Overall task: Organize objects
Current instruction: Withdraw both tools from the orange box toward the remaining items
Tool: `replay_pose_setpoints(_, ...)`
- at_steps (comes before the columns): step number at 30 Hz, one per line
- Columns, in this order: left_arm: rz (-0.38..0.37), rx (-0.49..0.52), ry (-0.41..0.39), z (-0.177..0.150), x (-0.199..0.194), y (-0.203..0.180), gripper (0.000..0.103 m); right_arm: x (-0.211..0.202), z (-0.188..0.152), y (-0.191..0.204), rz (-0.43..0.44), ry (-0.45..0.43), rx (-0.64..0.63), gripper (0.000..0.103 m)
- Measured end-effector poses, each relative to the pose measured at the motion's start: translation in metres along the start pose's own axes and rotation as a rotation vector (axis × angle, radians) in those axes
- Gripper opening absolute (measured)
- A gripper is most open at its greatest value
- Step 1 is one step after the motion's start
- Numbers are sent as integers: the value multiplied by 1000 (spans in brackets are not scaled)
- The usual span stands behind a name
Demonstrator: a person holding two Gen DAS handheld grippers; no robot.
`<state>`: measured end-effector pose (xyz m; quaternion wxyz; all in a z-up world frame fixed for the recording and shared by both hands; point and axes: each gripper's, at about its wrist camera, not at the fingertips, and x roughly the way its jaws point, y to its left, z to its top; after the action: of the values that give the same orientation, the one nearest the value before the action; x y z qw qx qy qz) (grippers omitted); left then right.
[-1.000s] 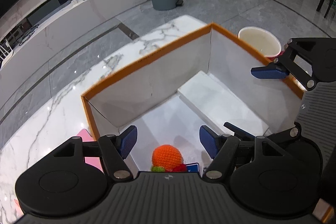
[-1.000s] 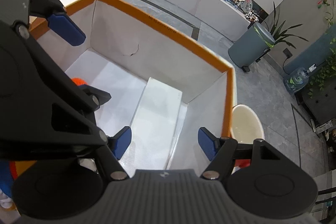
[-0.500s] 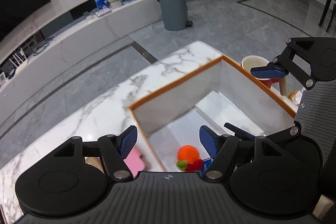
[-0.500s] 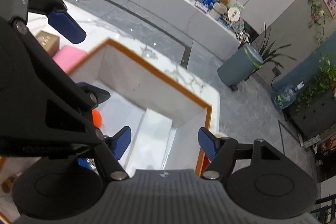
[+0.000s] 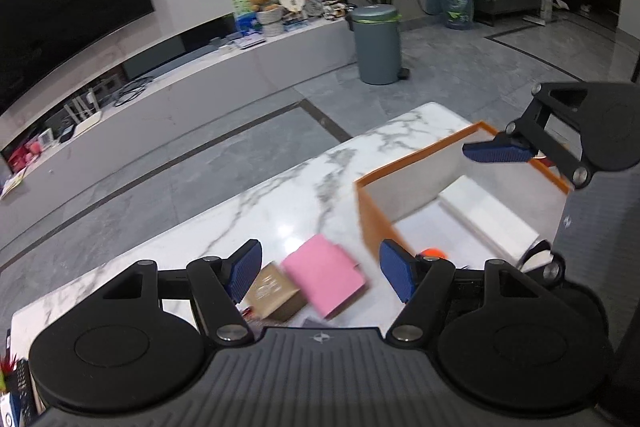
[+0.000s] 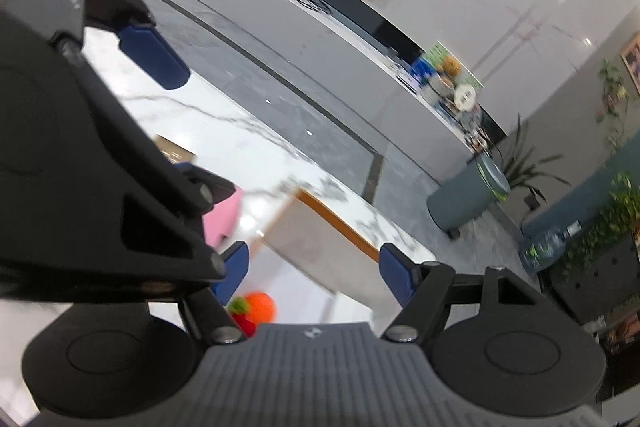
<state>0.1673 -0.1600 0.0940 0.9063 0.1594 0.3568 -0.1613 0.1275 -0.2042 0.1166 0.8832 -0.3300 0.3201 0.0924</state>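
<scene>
The orange knitted toy (image 6: 260, 307) is round, with a green tuft and a red part beside it. It lies on the white floor inside the orange-edged box (image 5: 416, 163), near the box's wall at 9 o'clock. In the left wrist view only a small orange piece of it (image 5: 431, 251) shows, behind the gripper's finger. A white flat block (image 5: 488, 215) also lies in the box, toward 3 o'clock from the toy.

Outside the box, at 9 o'clock from its orange wall, a pink wallet (image 5: 324, 275) lies on the marble bench (image 5: 280, 195), and a brown carton (image 5: 274, 291) is just beside it, further toward 9 o'clock. The 2 seem to touch, but blur makes this uncertain. The bench surface toward 11 o'clock is open up to its far edge, where the grey floor begins.

The left gripper (image 5: 320, 271) is spread wide and holds nothing; it hangs over the wallet and the carton. The right gripper (image 6: 314, 275) is also spread and holds nothing, above the box. In the right wrist view the left gripper's body (image 6: 80, 167) covers much of the bench, and the picture is blurred. A dark thing under the wallet's near edge is too hidden to name.
</scene>
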Motion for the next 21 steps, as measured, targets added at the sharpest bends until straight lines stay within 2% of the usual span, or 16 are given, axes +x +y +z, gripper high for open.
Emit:
replay_pose_setpoints(14,41,-103,46,-55,-5,68,79,-1,39,87,104,-40,-72,76)
replay_pose_setpoints(21,11,-203,58,-86,8,94,80,16,44,115,128,-27,-89,77)
